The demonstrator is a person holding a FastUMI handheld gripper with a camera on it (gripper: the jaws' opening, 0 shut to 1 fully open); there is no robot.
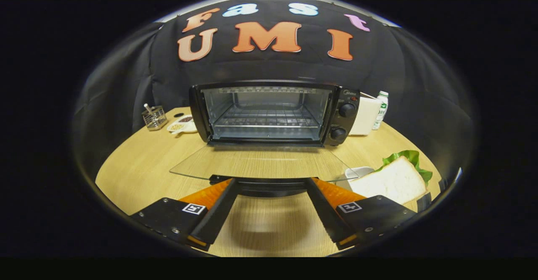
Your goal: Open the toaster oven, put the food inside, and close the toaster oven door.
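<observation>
While wide apart, tongs (pixel 271 186) at door (pixel 260 164) edge

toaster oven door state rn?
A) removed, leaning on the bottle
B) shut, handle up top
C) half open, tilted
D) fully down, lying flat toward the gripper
D: the toaster oven has its glass door folded down flat over the table, rack exposed; the door handle sits at the tips of the gripper, whose jaws stand open on either side of it without pressing on it.
</observation>
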